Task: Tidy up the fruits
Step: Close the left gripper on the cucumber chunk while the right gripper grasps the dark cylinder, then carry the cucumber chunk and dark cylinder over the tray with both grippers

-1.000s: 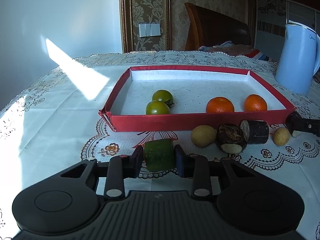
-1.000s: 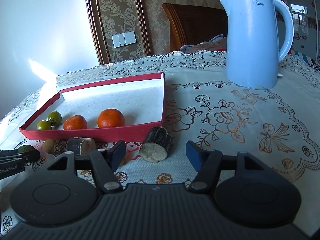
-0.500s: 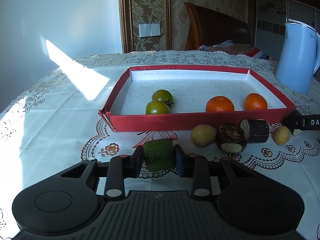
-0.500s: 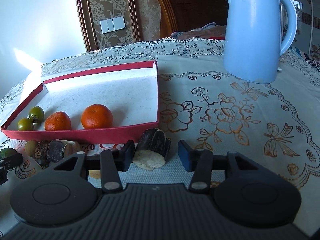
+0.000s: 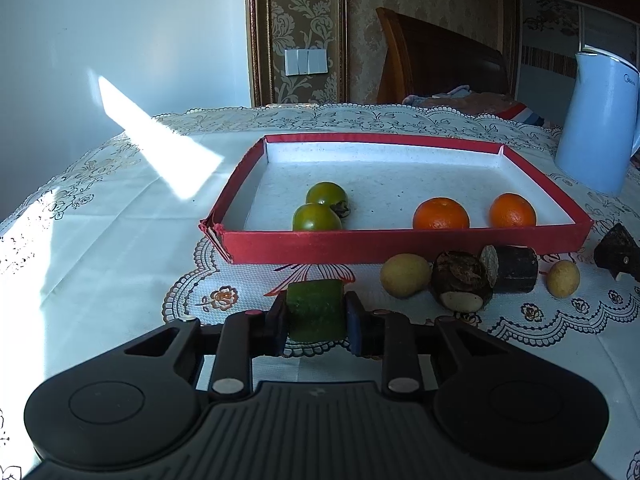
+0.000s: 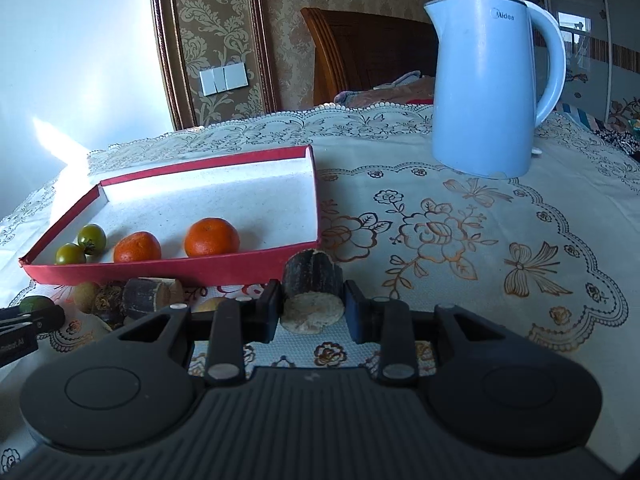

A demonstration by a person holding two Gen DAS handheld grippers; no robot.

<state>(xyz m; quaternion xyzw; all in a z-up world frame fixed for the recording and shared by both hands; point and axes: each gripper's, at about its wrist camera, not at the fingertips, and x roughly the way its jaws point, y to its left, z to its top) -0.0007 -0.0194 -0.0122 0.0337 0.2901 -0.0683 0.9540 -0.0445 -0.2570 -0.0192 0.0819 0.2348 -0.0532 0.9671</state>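
My left gripper point(image 5: 316, 320) has its jaws closing on a green fruit point(image 5: 316, 306), with both pads pressed against it, just above the lace cloth in front of the red tray point(image 5: 400, 246). In the right wrist view, the right gripper point(image 6: 312, 310) has its jaws closing on a dark-skinned cane piece point(image 6: 312, 276) with a pale cut end. Its pads touch both sides, by the tray's point(image 6: 160, 270) near right corner. Inside the tray lie two green tomatoes point(image 5: 326, 196) and two oranges point(image 5: 440, 214).
Two tan round fruits point(image 5: 402, 276), a dark nut-like piece point(image 5: 462, 280) and another cane piece point(image 5: 514, 264) lie along the tray's front. A blue kettle point(image 6: 484, 92) stands at the back right. A wooden chair back point(image 5: 440, 64) rises behind the table.
The right gripper moved forward around the cane piece and its jaws closed from wide open onto it. The left gripper stayed in place, holding the green fruit.
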